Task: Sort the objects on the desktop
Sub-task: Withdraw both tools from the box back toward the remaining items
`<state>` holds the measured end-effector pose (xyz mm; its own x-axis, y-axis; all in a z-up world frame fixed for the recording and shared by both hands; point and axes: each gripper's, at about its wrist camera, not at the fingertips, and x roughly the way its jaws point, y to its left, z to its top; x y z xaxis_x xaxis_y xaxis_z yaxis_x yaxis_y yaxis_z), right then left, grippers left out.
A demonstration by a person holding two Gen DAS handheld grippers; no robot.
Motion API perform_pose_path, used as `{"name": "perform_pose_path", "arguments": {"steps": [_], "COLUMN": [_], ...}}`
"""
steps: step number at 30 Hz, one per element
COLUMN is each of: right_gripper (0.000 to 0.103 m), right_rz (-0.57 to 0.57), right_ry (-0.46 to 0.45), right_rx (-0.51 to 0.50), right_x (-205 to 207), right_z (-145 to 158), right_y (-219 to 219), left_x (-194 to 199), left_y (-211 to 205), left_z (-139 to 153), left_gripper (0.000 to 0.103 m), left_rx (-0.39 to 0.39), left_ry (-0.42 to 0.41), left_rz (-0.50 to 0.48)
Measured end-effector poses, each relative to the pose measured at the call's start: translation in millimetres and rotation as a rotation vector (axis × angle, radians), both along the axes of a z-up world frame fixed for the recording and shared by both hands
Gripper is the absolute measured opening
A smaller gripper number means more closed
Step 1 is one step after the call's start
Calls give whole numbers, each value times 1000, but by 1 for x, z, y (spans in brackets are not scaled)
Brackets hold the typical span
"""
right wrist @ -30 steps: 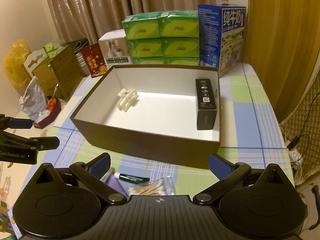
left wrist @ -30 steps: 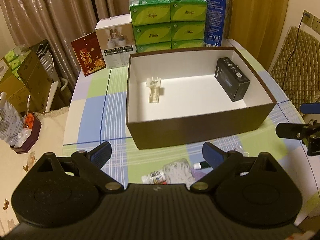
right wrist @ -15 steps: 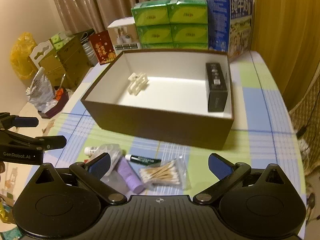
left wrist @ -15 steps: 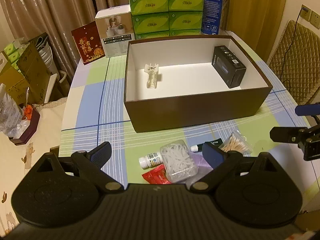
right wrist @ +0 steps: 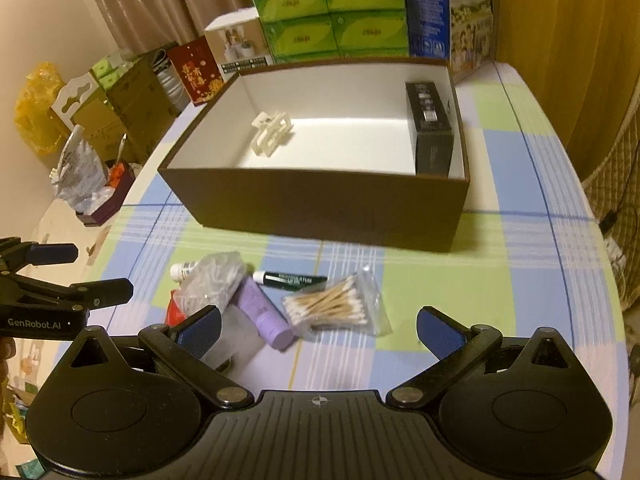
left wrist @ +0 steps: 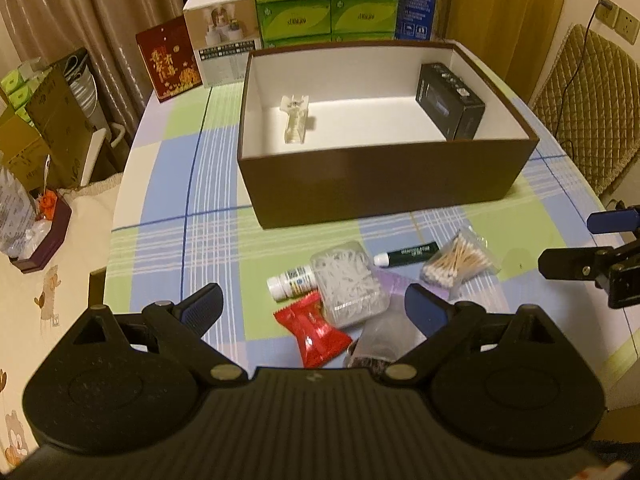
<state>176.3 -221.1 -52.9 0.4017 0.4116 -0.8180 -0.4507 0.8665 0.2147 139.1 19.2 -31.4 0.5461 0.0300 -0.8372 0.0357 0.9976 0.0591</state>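
A brown box (left wrist: 384, 184) (right wrist: 320, 212) with a white inside holds a pale hair clip (left wrist: 295, 123) (right wrist: 270, 133) and a black box (left wrist: 450, 100) (right wrist: 430, 132). In front of it lie a clear tub of white bits (left wrist: 348, 280) (right wrist: 212, 280), a small white bottle (left wrist: 290, 282), a red packet (left wrist: 316, 332), a dark green tube (left wrist: 406, 254) (right wrist: 290, 279), a bag of cotton swabs (left wrist: 460, 262) (right wrist: 334, 308) and a purple tube (right wrist: 266, 316). My left gripper (left wrist: 314, 310) is open above the pile. My right gripper (right wrist: 320, 326) is open above the swabs.
Green tissue packs (left wrist: 326, 0), a blue carton (right wrist: 448, 8), a white box (left wrist: 224, 36) and a red box (left wrist: 168, 62) stand behind the brown box. The checked tablecloth (left wrist: 180, 184) ends at the left, with cartons (left wrist: 36, 128) beyond it. A padded chair (left wrist: 588, 112) stands at the right.
Both grippers have drawn back from the brown box toward the table's near edge. The pile of small objects has come fully into view. Both stay open.
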Motion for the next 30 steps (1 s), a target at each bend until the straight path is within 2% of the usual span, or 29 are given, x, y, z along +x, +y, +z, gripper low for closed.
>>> {"name": "perform_pose_path", "arguments": {"steps": [13, 30], "right_gripper": [101, 101], "right_rz": [-26, -60], "right_ry": [98, 122], "right_rx": [-9, -18], "right_x": [-12, -9], "right_z": [-25, -41], "right_y": [-2, 2], "left_x": [-14, -12], "left_y": [9, 21], "left_z": [-18, -29], "left_gripper": [96, 96], "left_rx": [-22, -29], "left_ry": [57, 66], "left_rz": [0, 4]}}
